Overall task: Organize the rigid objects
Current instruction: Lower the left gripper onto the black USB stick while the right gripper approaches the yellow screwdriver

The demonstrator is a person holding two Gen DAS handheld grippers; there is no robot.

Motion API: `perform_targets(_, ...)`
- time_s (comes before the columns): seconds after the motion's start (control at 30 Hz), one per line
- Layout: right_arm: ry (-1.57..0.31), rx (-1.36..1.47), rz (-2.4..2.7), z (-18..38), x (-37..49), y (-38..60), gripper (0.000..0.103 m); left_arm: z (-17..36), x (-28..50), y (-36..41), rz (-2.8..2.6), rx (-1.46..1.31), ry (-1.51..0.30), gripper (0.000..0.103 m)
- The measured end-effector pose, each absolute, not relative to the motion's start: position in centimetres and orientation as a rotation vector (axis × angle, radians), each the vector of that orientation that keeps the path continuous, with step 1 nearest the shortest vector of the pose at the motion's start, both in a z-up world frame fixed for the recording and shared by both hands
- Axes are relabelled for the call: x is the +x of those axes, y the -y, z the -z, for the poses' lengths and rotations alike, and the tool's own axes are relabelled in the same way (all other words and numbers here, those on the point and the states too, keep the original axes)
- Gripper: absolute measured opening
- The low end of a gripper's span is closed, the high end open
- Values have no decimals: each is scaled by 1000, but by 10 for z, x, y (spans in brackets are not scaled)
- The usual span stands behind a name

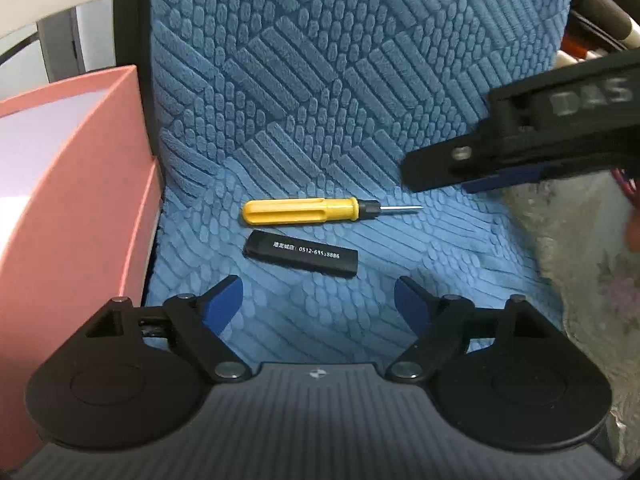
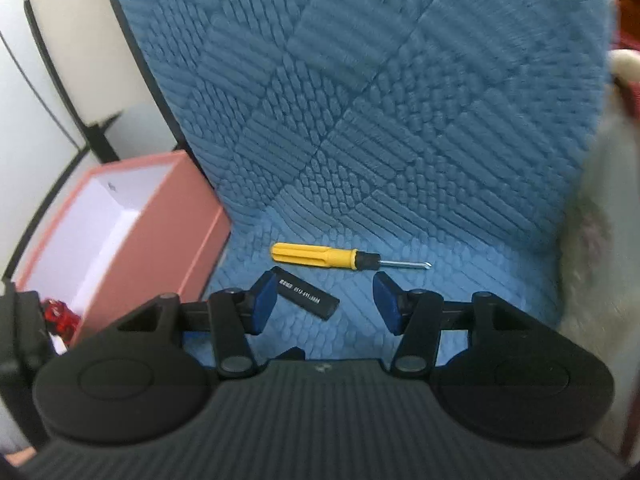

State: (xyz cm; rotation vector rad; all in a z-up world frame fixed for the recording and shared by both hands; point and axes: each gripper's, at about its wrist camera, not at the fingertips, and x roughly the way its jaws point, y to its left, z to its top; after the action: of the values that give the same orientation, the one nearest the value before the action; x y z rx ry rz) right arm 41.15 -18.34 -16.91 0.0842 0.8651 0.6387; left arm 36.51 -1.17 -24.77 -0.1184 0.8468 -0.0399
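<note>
The left gripper (image 1: 318,300) has two blue-padded fingers (image 1: 224,300) spread wide with nothing between them, hovering above the seat; the right gripper (image 2: 324,304) likewise stands spread and holds nothing, its two blue pads (image 2: 264,300) flat and rectangular on black hinged links; seen from the left wrist camera, the right gripper's body reaches in from the right, black moulded plastic with raised letters, a blue pad showing beneath.

Just ahead of both sets of fingers lie two loose things; one black stick (image 1: 300,254), a slim rectangular bar of smooth plastic with a line of white print along its side, which in the right wrist view (image 2: 306,294) lies partly behind the left pad of that gripper; and one yellow screwdriver (image 1: 310,211), with a fluted plastic handle, a black collar and a thin metal shaft pointing right, lying just beyond the stick and roughly parallel to it, apart from it (image 2: 340,258).

Both rest on one blue seat cover (image 1: 360,80), plush fabric quilted in blocks of raised ribs and scale-like ovals, rising into a backrest; to the left stands one pink box (image 2: 160,232), rectangular cardboard, open-topped and white inside, close against the cushion's edge; one small red glossy object (image 2: 60,316) shows at its near corner, too hidden to name; pale fuzzy fabric (image 2: 596,240) borders the seat on the right.
</note>
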Motion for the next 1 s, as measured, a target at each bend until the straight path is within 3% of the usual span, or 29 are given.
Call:
perform_targets(0.33, -934, -193, -742, 219, 476, 134, 55, 272, 393, 20, 44, -19, -862, 86)
perform_targets(0.63, -954, -249, -835, 239, 502, 122, 61, 285, 400, 15, 39, -16, -888, 86)
perform_targets(0.7, -950, -263, -844, 239, 498, 123, 57, 286, 400, 16, 50, -19, -885, 86)
perform_targets(0.77, -947, -300, -829, 238, 495, 123, 37, 287, 401, 18, 44, -9, -880, 86)
perform_targets(1.0, -992, -267, -806, 224, 486, 133, 30, 287, 401, 24, 48, 9, -864, 86)
